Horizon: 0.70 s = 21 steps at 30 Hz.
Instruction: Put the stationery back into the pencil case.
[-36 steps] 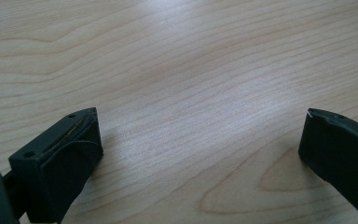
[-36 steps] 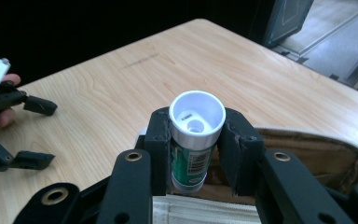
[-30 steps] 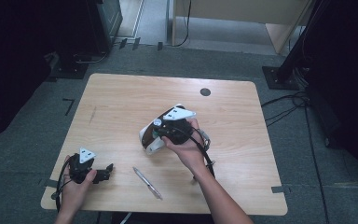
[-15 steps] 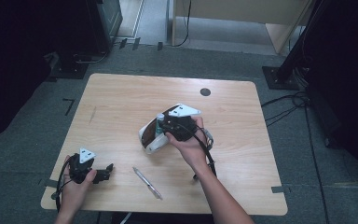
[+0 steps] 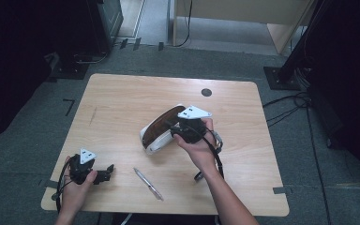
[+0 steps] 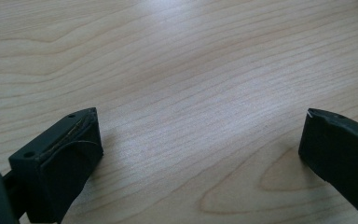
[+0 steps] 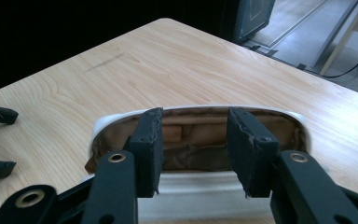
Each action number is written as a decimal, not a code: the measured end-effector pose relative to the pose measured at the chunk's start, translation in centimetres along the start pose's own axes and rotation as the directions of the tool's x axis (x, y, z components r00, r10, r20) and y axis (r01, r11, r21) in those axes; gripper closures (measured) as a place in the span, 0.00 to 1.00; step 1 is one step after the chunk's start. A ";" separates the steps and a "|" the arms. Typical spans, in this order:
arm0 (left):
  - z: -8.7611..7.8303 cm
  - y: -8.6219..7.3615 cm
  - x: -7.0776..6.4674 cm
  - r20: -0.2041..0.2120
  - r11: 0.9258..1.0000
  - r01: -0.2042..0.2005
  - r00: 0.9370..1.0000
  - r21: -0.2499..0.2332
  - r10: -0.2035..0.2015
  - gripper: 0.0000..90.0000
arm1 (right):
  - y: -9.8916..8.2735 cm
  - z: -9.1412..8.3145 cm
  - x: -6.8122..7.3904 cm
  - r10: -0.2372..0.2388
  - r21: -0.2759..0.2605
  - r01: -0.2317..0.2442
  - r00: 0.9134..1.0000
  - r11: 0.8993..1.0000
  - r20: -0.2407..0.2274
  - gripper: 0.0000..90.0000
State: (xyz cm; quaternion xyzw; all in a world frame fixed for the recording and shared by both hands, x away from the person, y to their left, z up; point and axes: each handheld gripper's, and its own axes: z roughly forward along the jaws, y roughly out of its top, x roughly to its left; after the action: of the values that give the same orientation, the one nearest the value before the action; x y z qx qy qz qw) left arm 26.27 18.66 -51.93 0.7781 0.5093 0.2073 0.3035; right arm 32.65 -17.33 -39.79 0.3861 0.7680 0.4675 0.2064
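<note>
Behind the right gripper (image 5: 177, 130), white pouch (image 5: 155, 133) partly hidden, brown-lined.

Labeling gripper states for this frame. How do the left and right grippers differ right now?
The left gripper sits low by the table's near left edge; the right gripper is up at the middle. The left's jaws are spread wide over bare wood, while the right's stand closer together, open, at the rim of a white pouch with a brown lining. Both are hand-held, black, with a grey plate on top.
</note>
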 end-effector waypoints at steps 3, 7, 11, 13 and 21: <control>0.0 0.0 0.0 0.000 1.000 0.000 1.000 0.000 0.000 0.00 | -0.3 -0.9 -0.2 0.006 0.003 -0.006 1.000 1.000 0.011 0.58; 0.0 0.0 0.0 -0.001 1.000 -0.001 1.000 0.001 0.001 0.00 | -1.0 -2.1 -0.5 0.021 -0.004 -0.021 0.999 1.000 0.029 0.53; 0.0 0.0 0.0 0.000 1.000 0.000 1.000 0.000 0.000 0.00 | -2.1 -3.2 -0.8 0.045 -0.005 -0.045 0.998 0.999 0.047 0.47; 0.0 0.0 0.0 0.000 1.000 0.000 1.000 0.001 0.000 0.00 | -2.8 -3.7 -0.9 0.055 -0.003 -0.055 0.997 0.998 0.059 0.44; 0.0 0.0 0.0 0.000 1.000 0.002 1.000 0.001 -0.002 0.00 | -5.4 -5.1 -0.8 0.081 0.007 -0.082 0.991 0.997 0.111 0.27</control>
State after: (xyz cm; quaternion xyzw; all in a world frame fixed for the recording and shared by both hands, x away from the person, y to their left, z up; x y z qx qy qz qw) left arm 26.27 18.63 -51.93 0.7776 0.5103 0.2070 0.3034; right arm 27.55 -22.26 -42.11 0.4437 0.7416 0.4490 0.2271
